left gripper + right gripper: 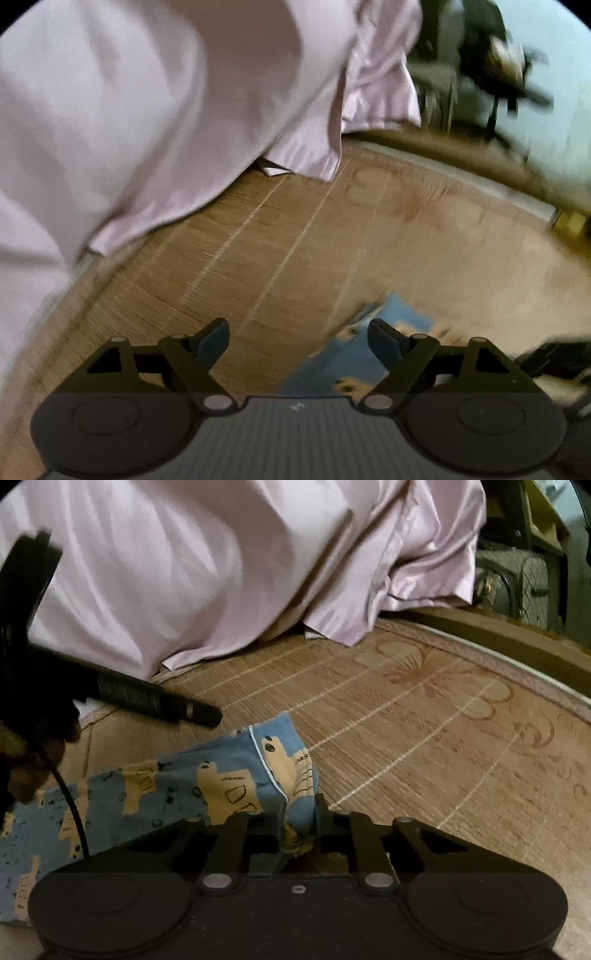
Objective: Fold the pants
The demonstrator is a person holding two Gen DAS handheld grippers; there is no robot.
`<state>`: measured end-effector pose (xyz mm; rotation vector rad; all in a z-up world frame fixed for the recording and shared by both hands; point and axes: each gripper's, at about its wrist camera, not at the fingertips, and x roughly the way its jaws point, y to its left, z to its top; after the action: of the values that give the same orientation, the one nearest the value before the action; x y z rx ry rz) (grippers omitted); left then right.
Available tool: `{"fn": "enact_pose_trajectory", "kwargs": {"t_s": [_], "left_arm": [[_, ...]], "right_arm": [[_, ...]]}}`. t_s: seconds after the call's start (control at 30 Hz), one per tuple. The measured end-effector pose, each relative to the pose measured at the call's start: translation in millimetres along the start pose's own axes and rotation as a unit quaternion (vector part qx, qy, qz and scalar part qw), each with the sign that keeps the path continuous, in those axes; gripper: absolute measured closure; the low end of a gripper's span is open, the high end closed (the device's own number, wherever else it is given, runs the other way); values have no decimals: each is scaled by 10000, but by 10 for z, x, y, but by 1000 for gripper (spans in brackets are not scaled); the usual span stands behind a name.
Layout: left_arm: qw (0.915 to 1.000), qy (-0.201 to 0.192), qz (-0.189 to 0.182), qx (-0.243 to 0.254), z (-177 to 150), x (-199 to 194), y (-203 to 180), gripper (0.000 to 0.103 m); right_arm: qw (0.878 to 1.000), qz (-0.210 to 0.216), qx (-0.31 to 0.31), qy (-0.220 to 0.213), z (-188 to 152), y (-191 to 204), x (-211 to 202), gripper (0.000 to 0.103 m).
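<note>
1. I hold two grippers, one in each hand. My right gripper point(300, 814) has its two fingers clenched on a bunched fold of the pants point(155, 794); the cloth rises in a small peak between the jaws.

2. My left gripper point(298, 332) is released: its two fingers stand wide apart with nothing between them, above the mat.

3. There is one pair of pants, blue with tan animal figures printed on it. In the right wrist view I can count about five of those figures on the part that shows; more may be hidden under the gripper body. A thin pale line of stitching runs down the cloth near where I grip it.

4. The pants lie on the woven mat point(424, 738), stretching from my right gripper away to the left edge of that view. In the left wrist view only a blurred blue patch of them shows, just beyond my right-hand finger point(384, 338).

5. One pale lilac sheet point(192, 572) hangs in folds at the far side of the mat, its lower edge touching the mat.

6. The mat carries several pale parallel lines and a faded reddish flower pattern.

7. In the right wrist view my other gripper shows as one dark body point(122, 694) at the left, above the pants, with a black cable point(72, 805) hanging from it across the cloth.
</note>
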<state>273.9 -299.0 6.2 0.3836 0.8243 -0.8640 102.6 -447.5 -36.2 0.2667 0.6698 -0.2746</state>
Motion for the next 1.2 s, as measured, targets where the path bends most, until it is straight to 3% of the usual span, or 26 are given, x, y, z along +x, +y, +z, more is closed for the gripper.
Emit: {"fn": "enact_pose_trajectory", "kwargs": {"t_s": [0.13,0.3,0.43,0.53,0.63,0.73,0.87,0.93,0.97,1.0,1.1,1.2], "left_arm": [[9924,194,-759,-952,109,-75,168,17],[9809,611,-838,-1647,191,23,217,23],[9687,970,-996,-2058,232,137,203,23],[9653,1305,-792,-2120,275,259,124,25],[9670,1515,-615,-1955,347,378,-1,39],[9666,1589,-720,-1877,414,401,-93,40],[9648,1859,-571,-1768,434,476,-221,41],[9661,1900,-542,-1661,410,526,-266,55],[9666,1933,-511,-1600,392,555,-280,78],[9663,1957,-490,-1600,370,576,-275,87],[9643,1810,-580,-1844,303,559,-195,97],[9608,1677,-711,-2092,260,513,-92,97]], "right_arm": [[9965,-130,-776,-285,-43,208,-84,88],[9861,-151,-1591,-457,-125,435,-104,88],[9823,-128,-1811,-471,-150,501,-108,88],[9783,-76,-2019,-451,-180,554,-105,88],[9770,-4,-2099,-382,-201,579,-101,88],[9767,3,-2114,-363,-207,578,-94,88],[9762,26,-2142,-327,-212,589,-89,88],[9756,41,-2173,-301,-222,604,-89,87],[9758,54,-2168,-278,-226,607,-92,87],[9763,68,-2147,-259,-225,604,-101,87],[9752,87,-2192,-284,-235,604,-151,84],[9757,61,-2168,-311,-246,571,-231,64]]}}
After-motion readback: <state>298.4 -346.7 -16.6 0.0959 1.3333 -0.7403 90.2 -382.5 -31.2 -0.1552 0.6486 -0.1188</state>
